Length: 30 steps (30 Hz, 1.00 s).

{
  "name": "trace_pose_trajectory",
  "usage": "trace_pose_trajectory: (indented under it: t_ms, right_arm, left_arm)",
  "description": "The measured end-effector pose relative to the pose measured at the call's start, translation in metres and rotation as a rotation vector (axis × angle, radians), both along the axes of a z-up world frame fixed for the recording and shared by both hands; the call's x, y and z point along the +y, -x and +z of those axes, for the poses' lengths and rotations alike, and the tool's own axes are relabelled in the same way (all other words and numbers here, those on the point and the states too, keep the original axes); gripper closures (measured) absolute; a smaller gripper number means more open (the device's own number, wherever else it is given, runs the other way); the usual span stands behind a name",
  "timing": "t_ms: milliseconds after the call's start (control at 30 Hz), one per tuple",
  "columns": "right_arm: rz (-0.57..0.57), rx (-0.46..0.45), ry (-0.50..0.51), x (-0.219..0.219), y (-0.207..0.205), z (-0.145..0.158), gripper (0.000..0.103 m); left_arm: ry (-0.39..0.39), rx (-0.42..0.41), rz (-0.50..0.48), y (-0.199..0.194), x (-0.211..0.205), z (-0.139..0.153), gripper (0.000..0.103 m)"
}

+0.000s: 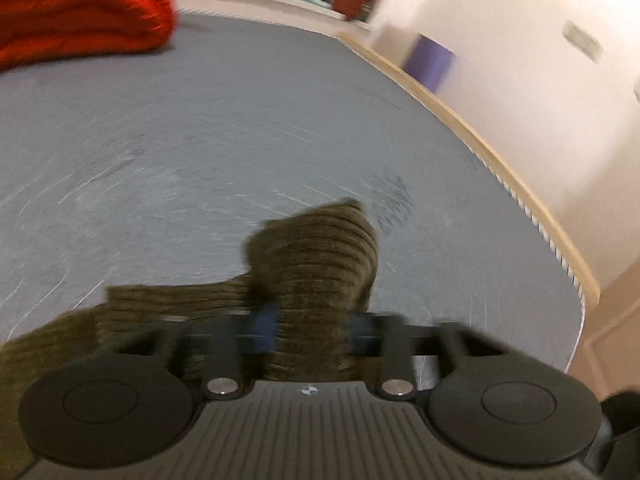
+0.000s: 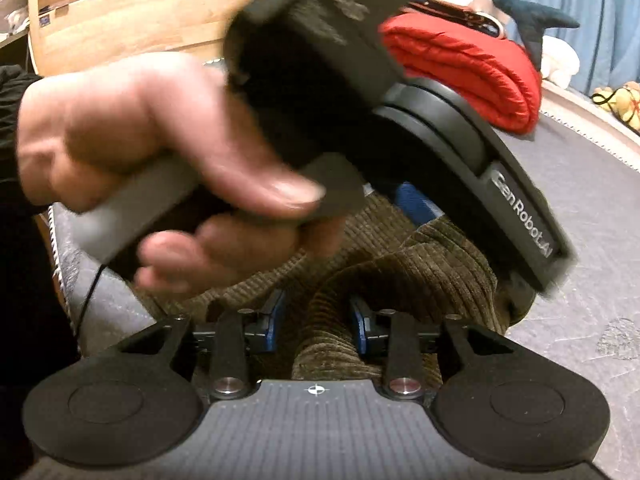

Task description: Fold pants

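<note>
Left wrist view: left tongs (image 1: 310,330) pinch a bunched ridge of the brown corduroy pants (image 1: 320,256), which trail toward 8 o'clock over the grey mattress (image 1: 240,120). The narrow bite on thick cloth may slip if pulled quickly. A folded red duvet (image 1: 80,20) lies at 11 o'clock, well apart.

Right wrist view: right tongs (image 2: 318,320) clamp another fold of the pants (image 2: 420,264). The left hand (image 2: 160,160) and its device crowd the upper frame, just beside; collision is the likely hazard. The duvet (image 2: 472,68) sits at 1 o'clock.
</note>
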State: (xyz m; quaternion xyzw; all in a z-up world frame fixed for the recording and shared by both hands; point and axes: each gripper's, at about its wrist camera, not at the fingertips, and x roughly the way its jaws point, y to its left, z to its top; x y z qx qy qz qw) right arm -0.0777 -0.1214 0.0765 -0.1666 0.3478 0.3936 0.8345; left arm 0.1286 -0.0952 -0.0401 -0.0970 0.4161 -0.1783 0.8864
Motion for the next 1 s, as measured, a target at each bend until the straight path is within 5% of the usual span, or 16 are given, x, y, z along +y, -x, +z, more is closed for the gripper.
trace_pose_trajectory:
  t_ms: [133, 233, 333, 400, 467, 600, 633, 667, 700, 733, 800, 1000]
  right_arm:
    - [0.055, 0.113, -0.104, -0.001, -0.004, 0.008, 0.067]
    - [0.302, 0.249, -0.279, 0.004, 0.010, 0.022, 0.074]
    - [0.489, 0.209, -0.397, 0.010, 0.033, 0.036, 0.073]
    - [0.504, 0.231, -0.443, 0.015, 0.030, 0.038, 0.066]
    - [0.464, 0.255, -0.497, 0.018, 0.016, 0.038, 0.053]
    - [0.343, 0.335, -0.603, 0.020, -0.014, 0.030, 0.050]
    - [0.285, 0.323, -0.596, 0.024, -0.020, 0.026, 0.043]
    - [0.202, 0.293, -0.570, 0.028, -0.025, 0.021, 0.025]
    - [0.139, 0.289, -0.561, 0.031, -0.031, 0.015, 0.020]
    - [0.086, 0.314, -0.563, 0.035, -0.040, 0.006, 0.016]
    - [-0.033, 0.374, -0.530, 0.046, -0.059, -0.012, 0.016]
    - [-0.203, 0.520, -0.377, 0.073, -0.090, -0.066, 0.014]
  left_arm:
    - [0.032, -0.015, 0.111, 0.019, 0.051, 0.016, 0.083]
    - [0.067, -0.067, 0.206, 0.050, 0.100, 0.038, 0.083]
    - [0.051, -0.124, 0.328, 0.090, 0.149, 0.059, 0.084]
    - [0.018, -0.144, 0.420, 0.112, 0.181, 0.068, 0.084]
    - [-0.017, -0.135, 0.533, 0.135, 0.218, 0.069, 0.084]
    - [-0.030, -0.071, 0.723, 0.164, 0.280, 0.059, 0.082]
    - [-0.025, -0.046, 0.747, 0.169, 0.293, 0.055, 0.080]
    - [-0.036, -0.004, 0.765, 0.167, 0.300, 0.046, 0.069]
    - [-0.054, 0.023, 0.770, 0.165, 0.309, 0.041, 0.059]
    - [-0.063, 0.034, 0.765, 0.161, 0.315, 0.039, 0.052]
    - [-0.059, 0.055, 0.739, 0.157, 0.328, 0.031, 0.016]
    - [-0.111, 0.170, 0.679, 0.143, 0.345, 0.000, 0.001]
